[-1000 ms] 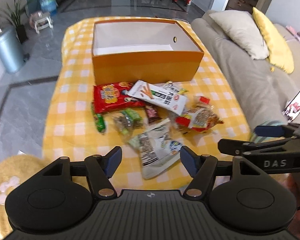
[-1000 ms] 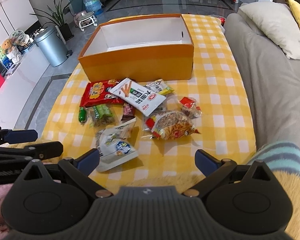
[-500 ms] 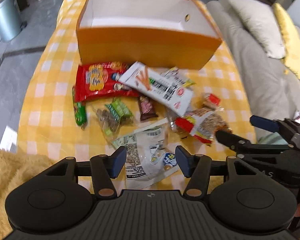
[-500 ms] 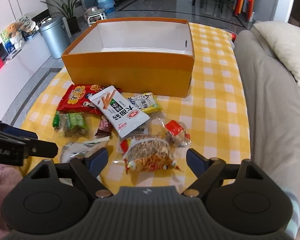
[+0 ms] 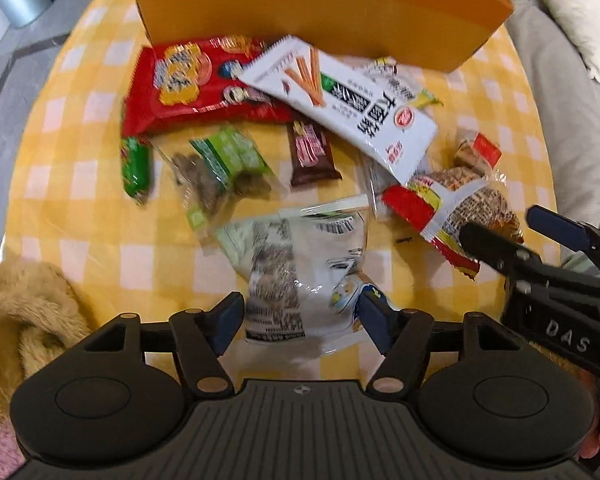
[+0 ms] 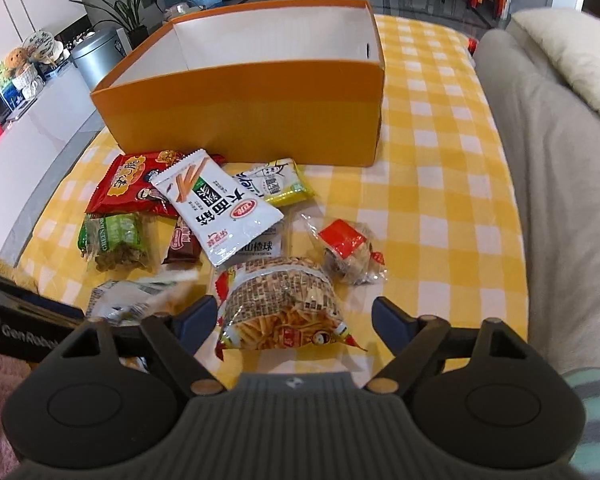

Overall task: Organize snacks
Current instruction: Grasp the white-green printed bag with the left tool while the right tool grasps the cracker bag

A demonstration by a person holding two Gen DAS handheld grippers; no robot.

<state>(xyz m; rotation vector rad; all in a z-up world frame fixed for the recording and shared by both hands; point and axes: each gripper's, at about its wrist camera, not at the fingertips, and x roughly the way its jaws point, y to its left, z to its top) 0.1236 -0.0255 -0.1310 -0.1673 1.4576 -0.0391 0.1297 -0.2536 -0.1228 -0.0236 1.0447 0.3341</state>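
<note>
1. Your left gripper (image 5: 300,320) is spread wide around the near end of the clear-and-white packet (image 5: 300,272), which lies on the yellow checked cloth (image 5: 100,216) closest to you; its fingers flank the packet and you cannot tell whether they touch it. It shows a barcode and blocks of small print, too blurred to read.
2. Your right gripper (image 6: 288,320) is also spread, with the noodle-stick bag (image 6: 284,308) between its fingers; the left finger is at the bag's edge, the right finger stands apart from it.
3. Readable writing: "GREEN" on the green packet (image 6: 114,240), large Chinese characters on the white stick-snack bag (image 6: 216,204), "山楂球" on the clear wrapper (image 6: 260,248) under it.
4. The red bag (image 5: 188,84), the brown bar (image 5: 312,152) and the yellow-edged packet (image 6: 276,186) crowd together just before the orange box (image 6: 260,116).
5. To the right of the small red-labelled wrapper (image 6: 350,256), bare cloth runs up to the grey sofa (image 6: 548,200).
6. Only the right view shows the box's white inside; only the left view shows the green tube (image 5: 135,164) at the pile's left end, and your right tool marked "DAS" (image 5: 560,300).
</note>
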